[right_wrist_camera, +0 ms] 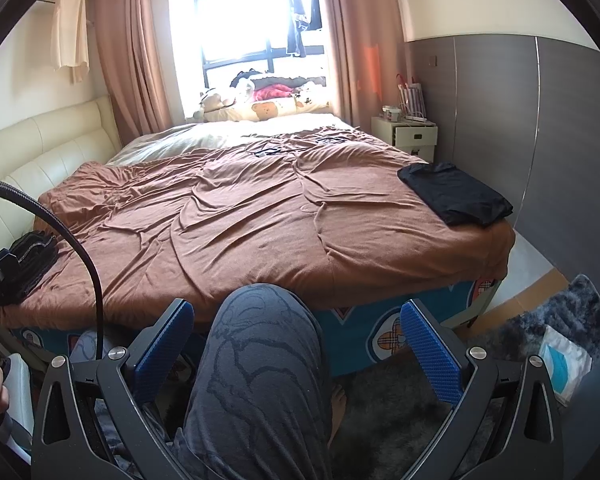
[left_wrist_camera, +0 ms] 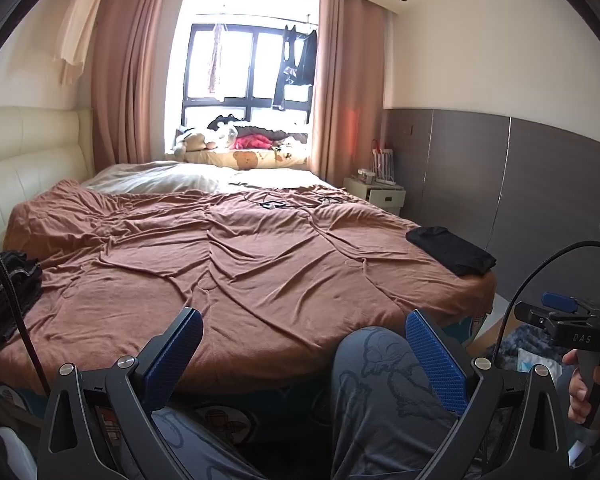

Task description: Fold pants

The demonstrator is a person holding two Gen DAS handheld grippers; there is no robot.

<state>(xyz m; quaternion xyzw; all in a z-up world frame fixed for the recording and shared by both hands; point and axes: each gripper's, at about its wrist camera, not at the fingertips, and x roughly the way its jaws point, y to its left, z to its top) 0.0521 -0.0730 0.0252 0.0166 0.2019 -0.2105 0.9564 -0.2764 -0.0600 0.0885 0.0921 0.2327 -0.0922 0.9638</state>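
A crumpled pile of dark pants (left_wrist_camera: 8,292) lies at the left edge of the bed, on the brown cover (left_wrist_camera: 240,264). In the right wrist view the same pile (right_wrist_camera: 32,264) sits far left. A folded black garment (left_wrist_camera: 452,256) rests on the bed's right corner, seen too as the folded garment (right_wrist_camera: 456,194). My left gripper (left_wrist_camera: 304,320) is open and holds nothing, hanging in front of the bed's near edge. My right gripper (right_wrist_camera: 297,312) is open and holds nothing, over the person's knee (right_wrist_camera: 260,360) in grey patterned trousers.
A cream headboard (left_wrist_camera: 28,160) lines the left side, grey wall panels (right_wrist_camera: 560,140) the right. A white nightstand (left_wrist_camera: 380,192) stands at the far right corner. Cables (left_wrist_camera: 272,204) lie on the far part of the bed. A dark shaggy rug (right_wrist_camera: 540,340) with a white-blue packet (right_wrist_camera: 564,364) covers the floor.
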